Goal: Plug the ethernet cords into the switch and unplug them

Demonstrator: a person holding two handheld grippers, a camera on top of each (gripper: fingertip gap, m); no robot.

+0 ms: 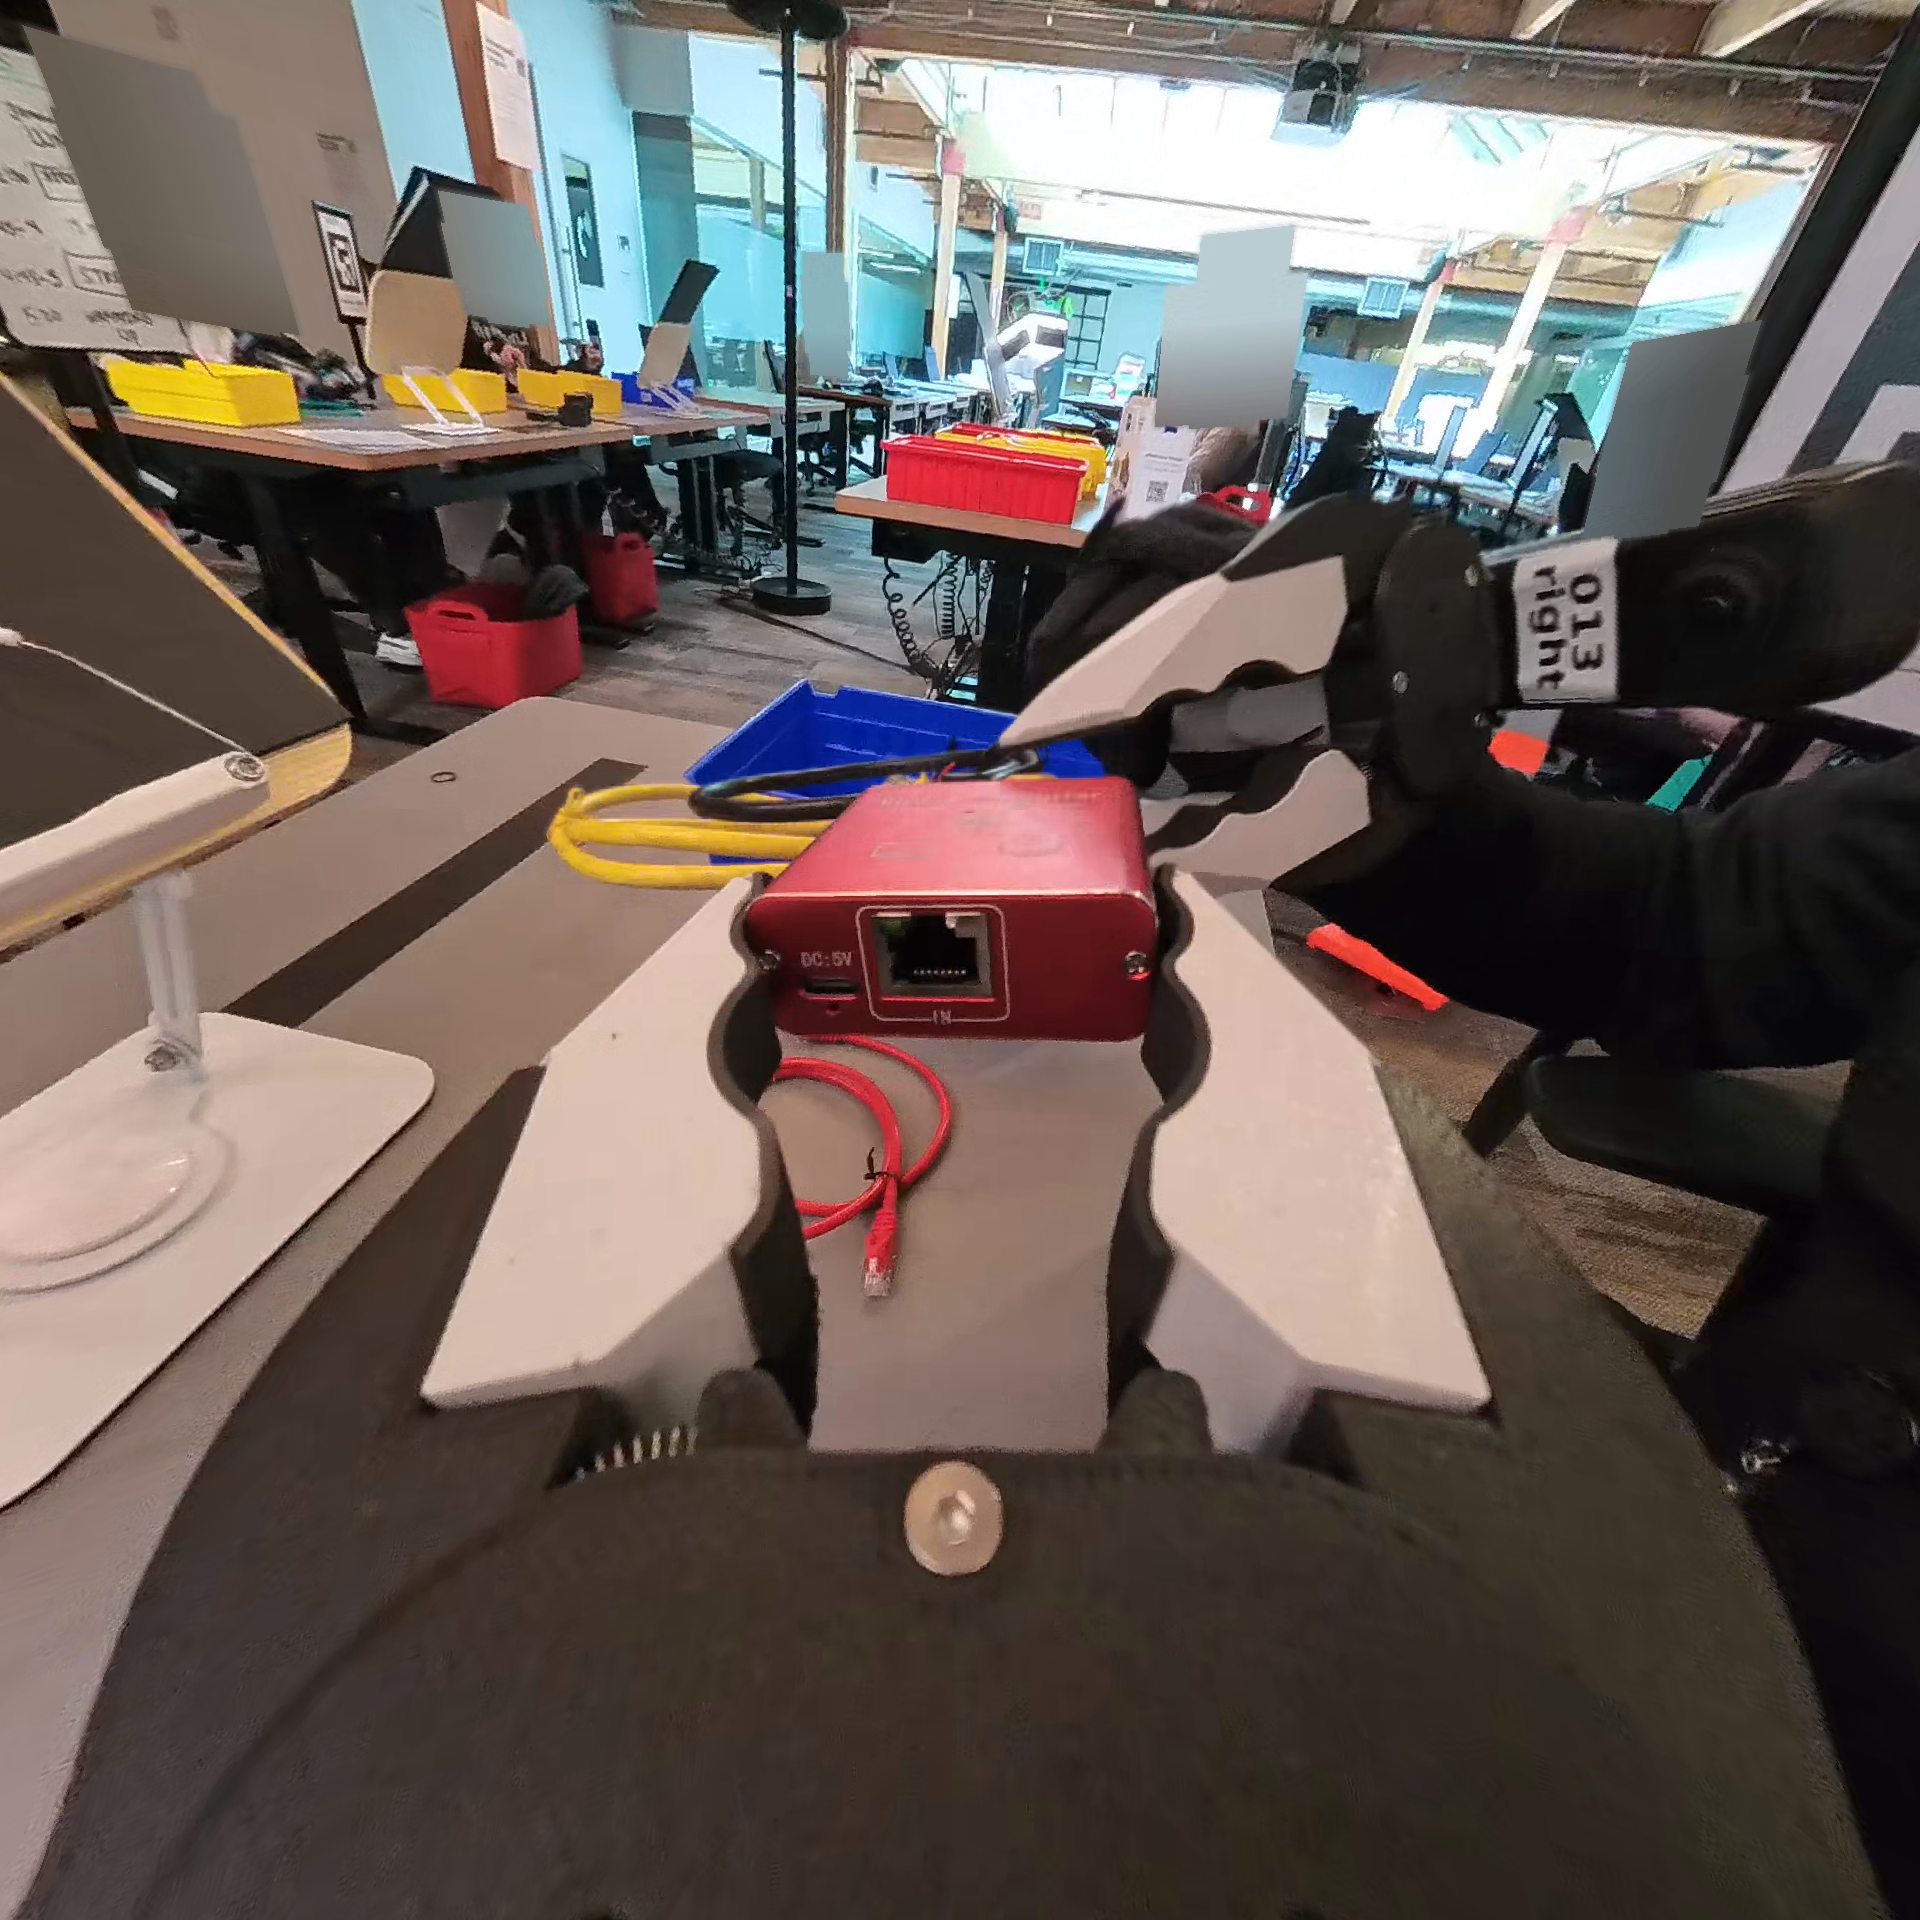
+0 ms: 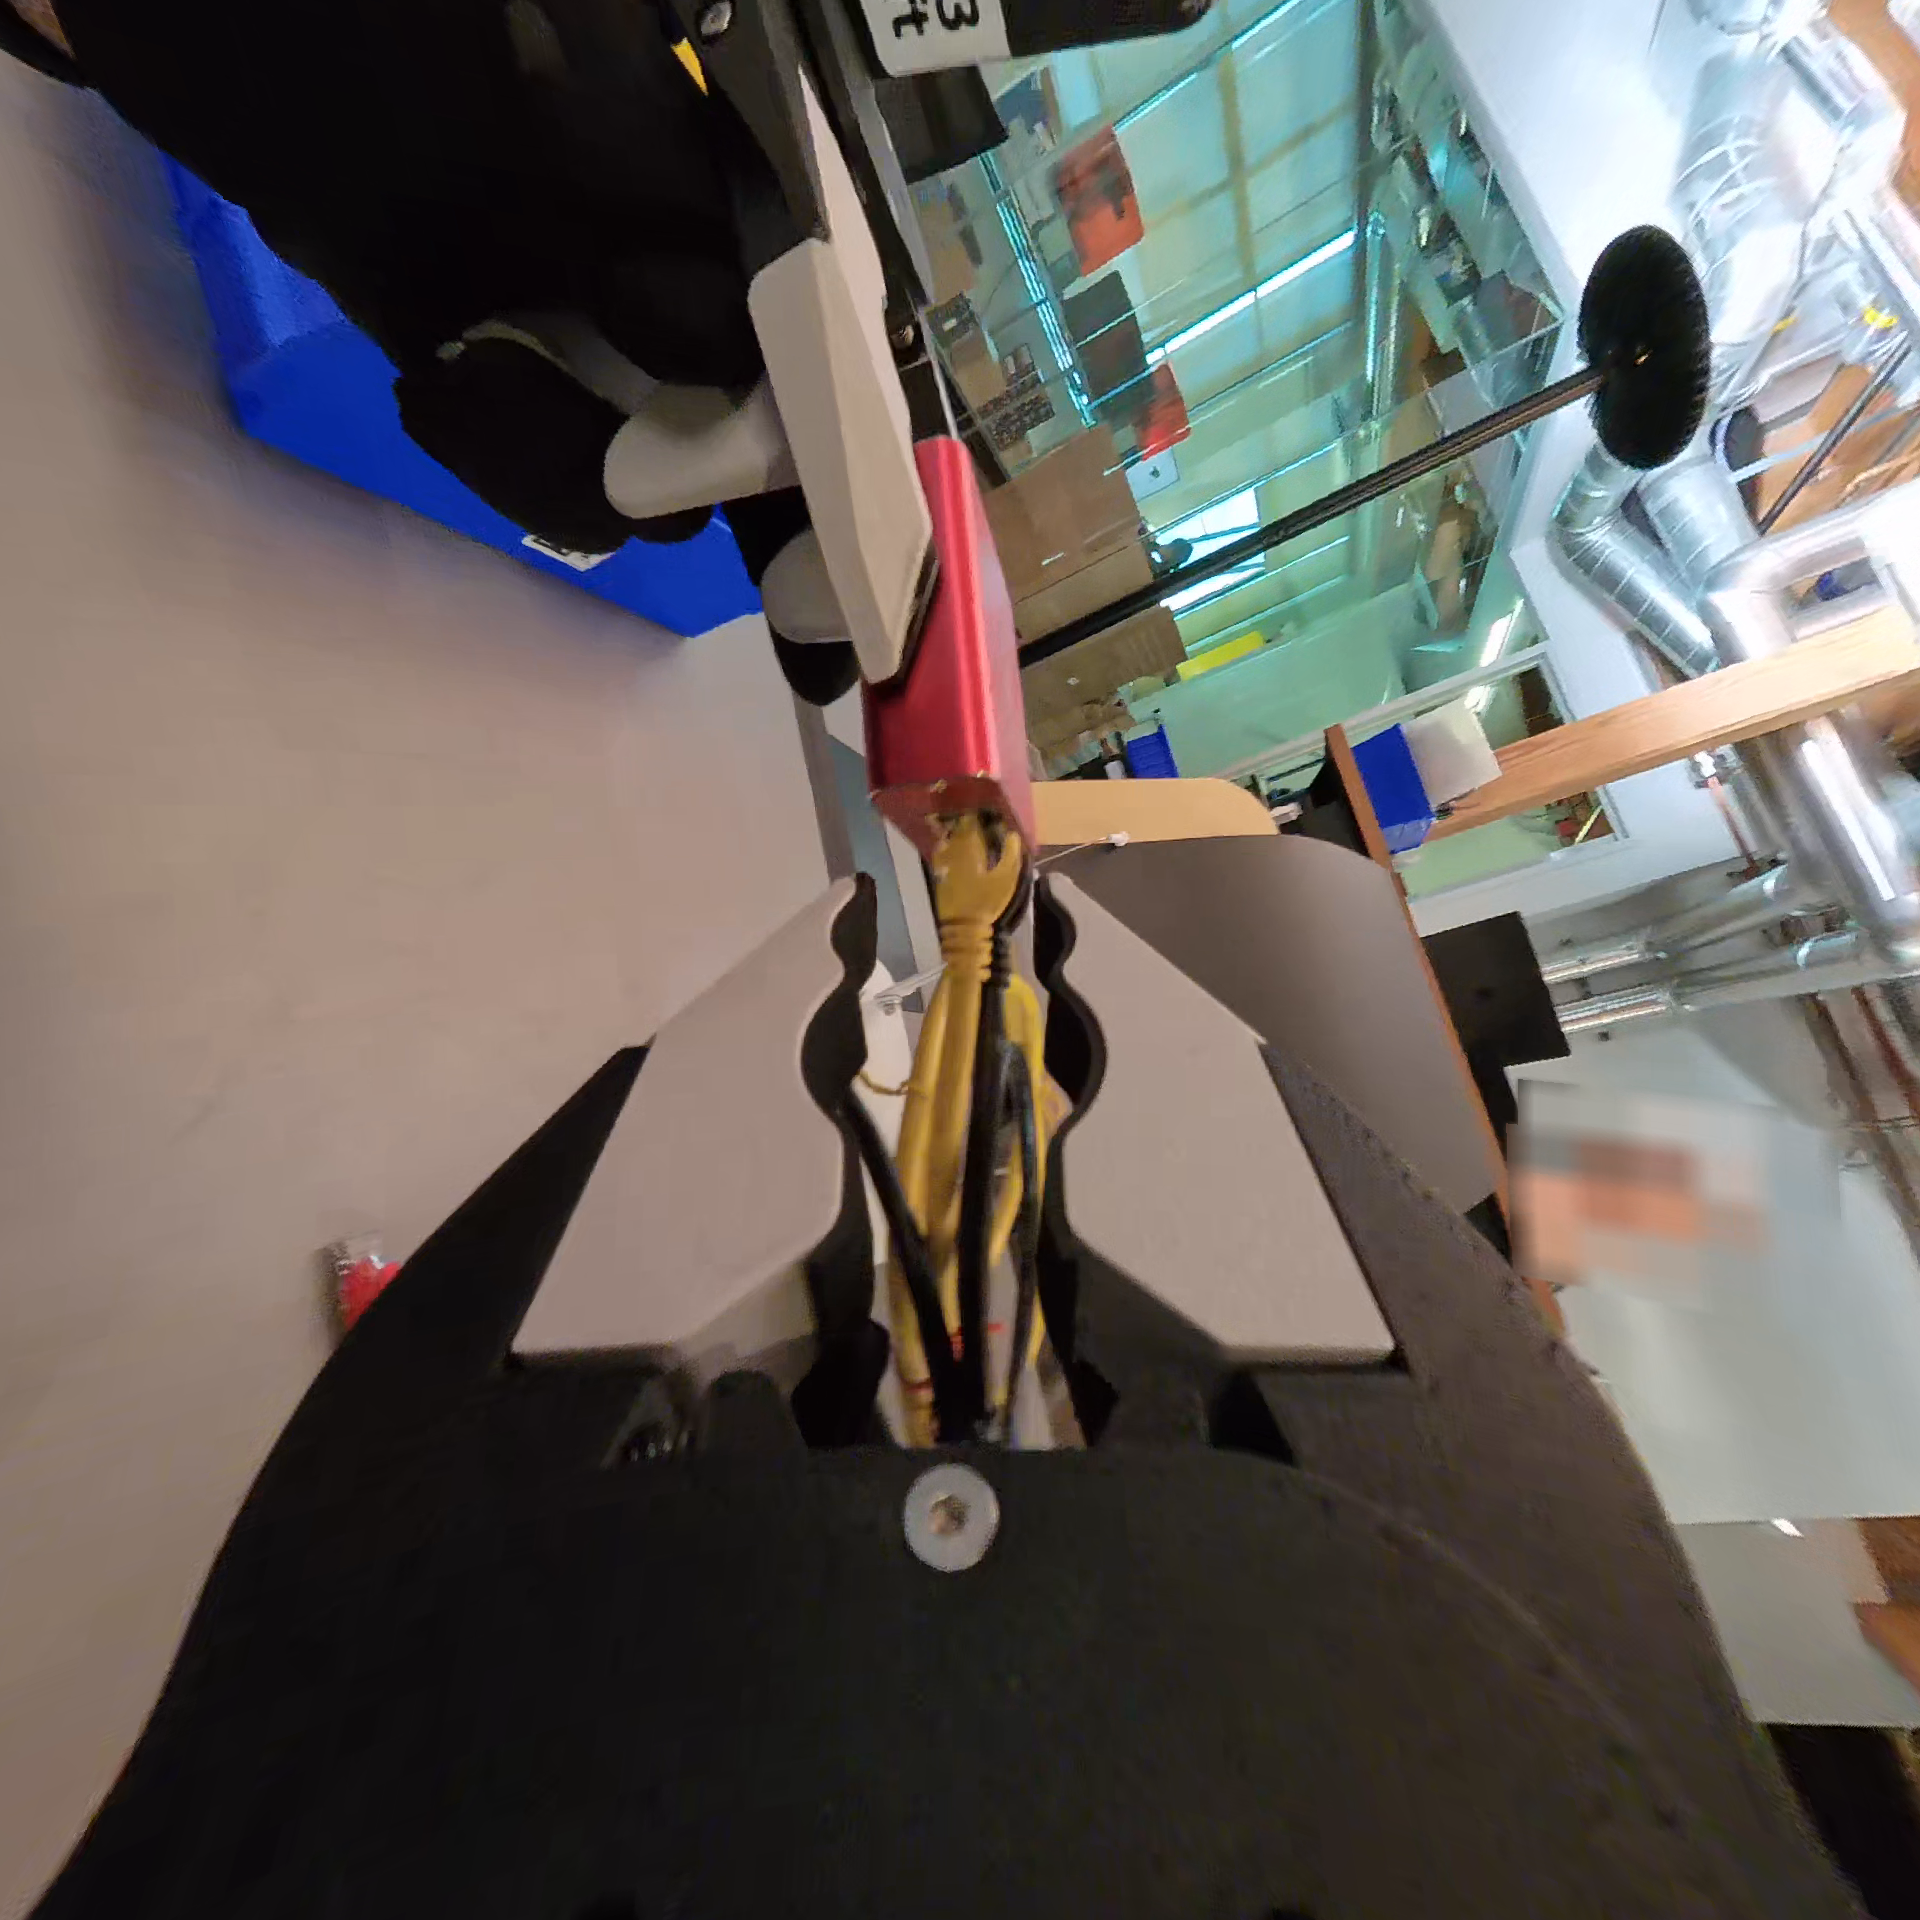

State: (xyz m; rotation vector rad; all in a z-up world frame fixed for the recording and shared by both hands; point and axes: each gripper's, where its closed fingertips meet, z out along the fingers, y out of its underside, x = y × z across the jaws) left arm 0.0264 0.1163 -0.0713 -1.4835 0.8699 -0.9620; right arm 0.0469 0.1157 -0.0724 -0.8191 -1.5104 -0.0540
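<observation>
My left gripper point(image 1: 951, 925) is shut on the red switch point(image 1: 966, 842) and holds it by its sides above the grey table; the port facing me is empty. A yellow cord point(image 1: 644, 831) and a black cord point(image 1: 790, 795) trail from its far end. In the right wrist view the yellow plug point(image 2: 971, 862) sits in the switch's end point(image 2: 940, 623), the black cord point(image 2: 1003, 1039) beside it. My right gripper point(image 2: 951, 899) is open, its fingertips on either side of both cords just behind the plug. A loose red cord point(image 1: 883, 1153) lies coiled on the table under the switch.
A blue bin point(image 1: 831, 727) stands just behind the switch. A tablet stand with a white base point(image 1: 156, 1195) is at the left. The table's right edge runs close by, with floor and orange tape point(image 1: 1371, 971) beyond it. The gloved hand holding the right gripper point(image 1: 1662, 883) comes in from the right. Both grippers' tips are close together, under 4 cm apart. Left tips and right tips are each some 40 cm from the white base point(image 1: 156, 1195).
</observation>
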